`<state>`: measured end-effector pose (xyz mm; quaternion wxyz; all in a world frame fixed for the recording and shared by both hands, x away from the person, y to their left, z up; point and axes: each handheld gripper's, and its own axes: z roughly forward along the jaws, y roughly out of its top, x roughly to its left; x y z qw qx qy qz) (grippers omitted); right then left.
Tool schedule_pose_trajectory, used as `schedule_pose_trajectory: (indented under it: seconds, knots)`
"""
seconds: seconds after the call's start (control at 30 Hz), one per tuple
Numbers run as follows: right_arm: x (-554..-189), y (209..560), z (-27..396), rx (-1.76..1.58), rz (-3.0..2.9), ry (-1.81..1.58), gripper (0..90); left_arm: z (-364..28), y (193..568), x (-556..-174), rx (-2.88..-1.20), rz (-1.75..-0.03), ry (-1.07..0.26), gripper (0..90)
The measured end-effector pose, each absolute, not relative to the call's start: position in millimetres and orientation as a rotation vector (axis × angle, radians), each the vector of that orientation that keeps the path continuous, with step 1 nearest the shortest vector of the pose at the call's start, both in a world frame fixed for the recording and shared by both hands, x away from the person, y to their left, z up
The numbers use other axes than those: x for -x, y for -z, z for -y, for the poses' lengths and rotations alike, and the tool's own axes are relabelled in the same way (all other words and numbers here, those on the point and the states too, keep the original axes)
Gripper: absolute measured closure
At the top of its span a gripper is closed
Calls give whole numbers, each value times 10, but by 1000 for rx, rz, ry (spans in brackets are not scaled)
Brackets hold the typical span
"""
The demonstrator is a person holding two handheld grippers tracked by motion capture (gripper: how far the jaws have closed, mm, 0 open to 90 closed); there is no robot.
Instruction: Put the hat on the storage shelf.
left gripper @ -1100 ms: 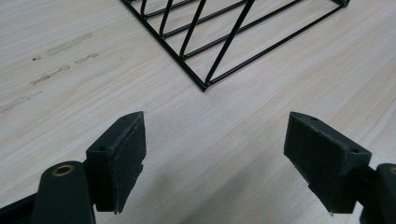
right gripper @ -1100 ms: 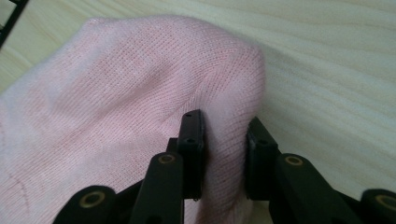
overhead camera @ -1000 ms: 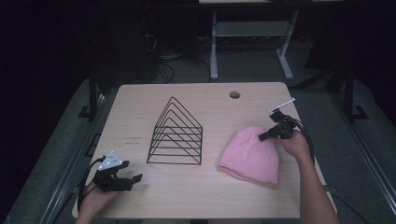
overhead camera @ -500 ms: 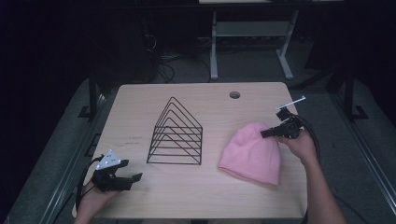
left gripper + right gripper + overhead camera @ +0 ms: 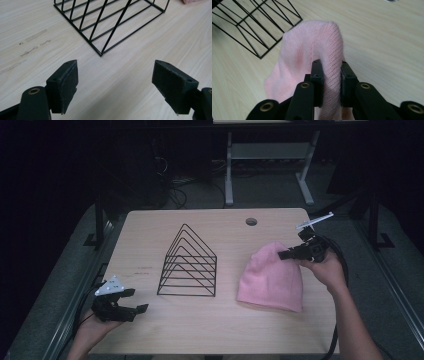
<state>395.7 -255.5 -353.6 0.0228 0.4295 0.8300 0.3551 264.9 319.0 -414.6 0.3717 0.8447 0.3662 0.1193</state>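
A pink knit hat (image 5: pixel 272 277) lies on the right half of the wooden table (image 5: pixel 150 230). Its far edge is lifted off the wood. My right gripper (image 5: pixel 282 255) is shut on that edge, and in the right gripper view a fold of the hat (image 5: pixel 312 45) is pinched between the two black pads (image 5: pixel 318 75). My left gripper (image 5: pixel 136 300) hovers low over the table's near left corner. It stands open, with bare wood between its wide-set jaws (image 5: pixel 116 77).
A black wire rack (image 5: pixel 187 265) shaped like a row of triangles stands at the table's middle, between the two grippers; its near corner (image 5: pixel 101 53) is just ahead of the left jaws. A round cable hole (image 5: pixel 251 222) is at the far edge.
My right gripper has risen and drifted toward the far right, pulling the hat's edge up with it. The left gripper has lifted slightly off the table.
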Motion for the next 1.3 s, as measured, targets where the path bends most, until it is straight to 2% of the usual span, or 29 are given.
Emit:
schedule_pose_trajectory:
  seconds: [0.23, 0.5, 1.3]
  knots:
    - [-3906, 3192, 2454, -1228, -2577, -1127, 765, -3197, 4011, -2656, -2214, -892, -262, 211]
    - [-3863, 2827, 2333, -1137, -2576, -1142, 766, -3154, 3746, -2732, -2189, -855, -239, 212]
    - [-3781, 2083, 2013, -877, -2583, -1271, 763, -2807, 3072, -3014, -2267, -688, -235, 225]
